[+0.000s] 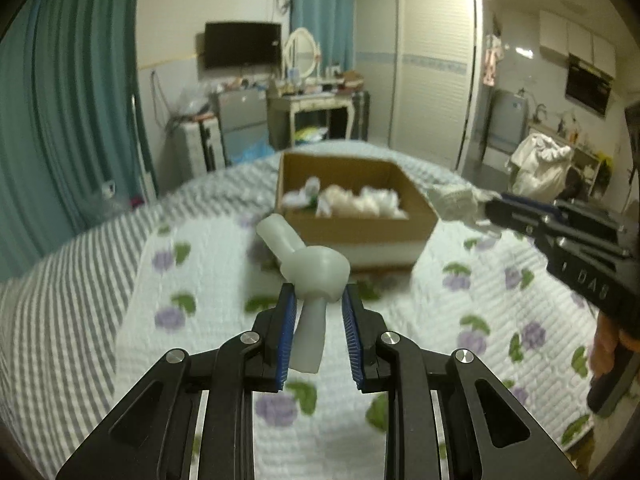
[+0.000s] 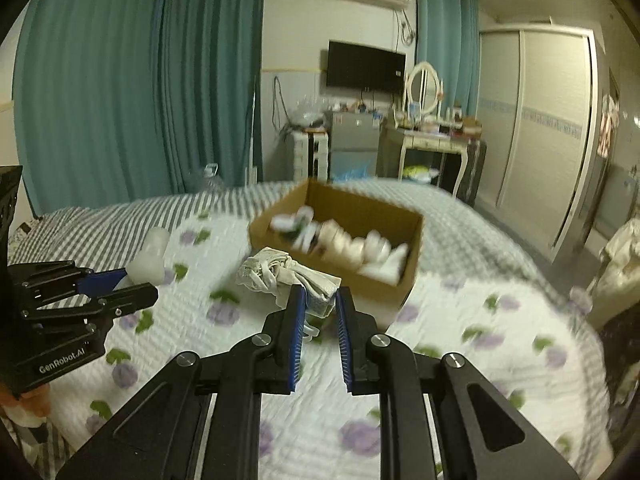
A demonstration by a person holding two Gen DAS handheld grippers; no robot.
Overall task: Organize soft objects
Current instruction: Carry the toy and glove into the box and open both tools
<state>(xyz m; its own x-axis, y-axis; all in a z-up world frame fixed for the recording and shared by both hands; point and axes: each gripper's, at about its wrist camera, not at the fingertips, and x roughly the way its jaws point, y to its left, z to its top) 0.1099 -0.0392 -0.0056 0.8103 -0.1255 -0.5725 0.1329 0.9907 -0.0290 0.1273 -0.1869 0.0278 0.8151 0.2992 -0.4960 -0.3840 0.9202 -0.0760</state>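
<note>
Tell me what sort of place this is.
Most likely a bedroom in a small studio flat. The work surface is a bed with a floral quilt; a dressing table with an oval mirror and a sliding-door wardrobe stand behind, and a range hood suggests a kitchen corner.

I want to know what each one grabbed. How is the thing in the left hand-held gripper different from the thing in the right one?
The left hand-held gripper holds a smooth, pale translucent rubbery piece with tube-like arms; the right hand-held gripper holds a crumpled white cloth bundle. The rubbery piece keeps a firm shape; the cloth is folded and wrinkly. Both are held above the quilt near the cardboard box.
</note>
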